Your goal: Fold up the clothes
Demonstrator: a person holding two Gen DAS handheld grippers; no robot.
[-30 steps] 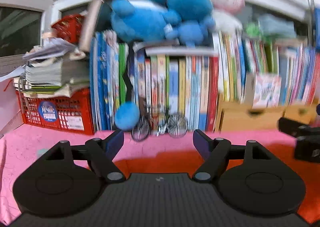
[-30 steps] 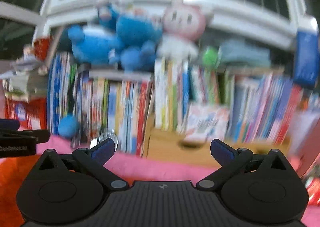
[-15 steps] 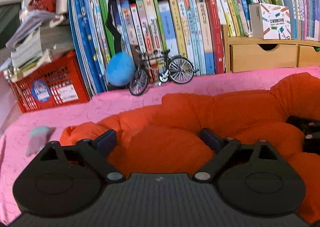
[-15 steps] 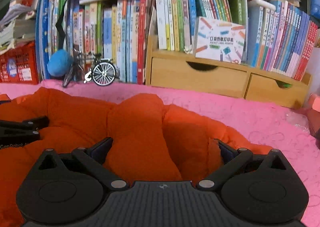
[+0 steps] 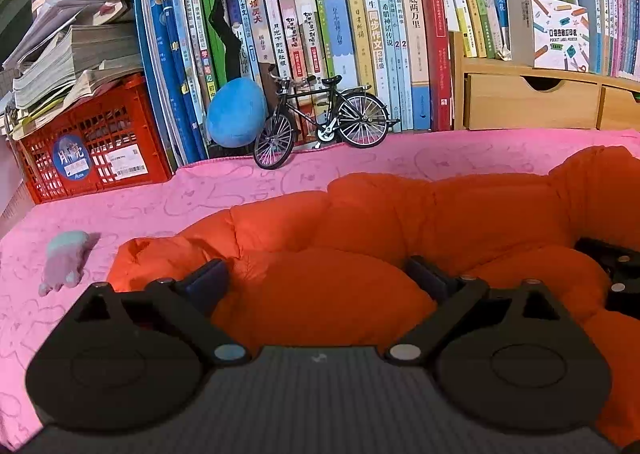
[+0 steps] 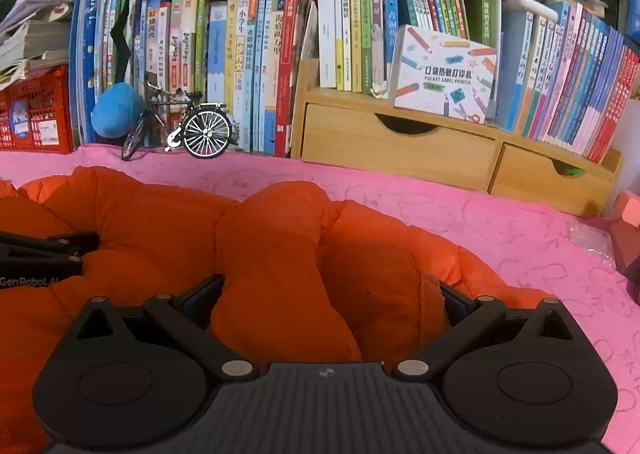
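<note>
Here | orange puffer jacket (image 5: pixel 400 221) bulges | hides right hand-held gripper (image 6: pixel 328 294) fingertips

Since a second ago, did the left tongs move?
Yes. The left tongs tipped down: the books climbed in their view, and the orange jacket now lies between the fingers.

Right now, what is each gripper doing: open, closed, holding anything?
Left gripper: open, fingers spread around a bulge of the orange puffer jacket, not clamped.
Right gripper: open, fingers spread around a jacket fold, not clamped.
</note>
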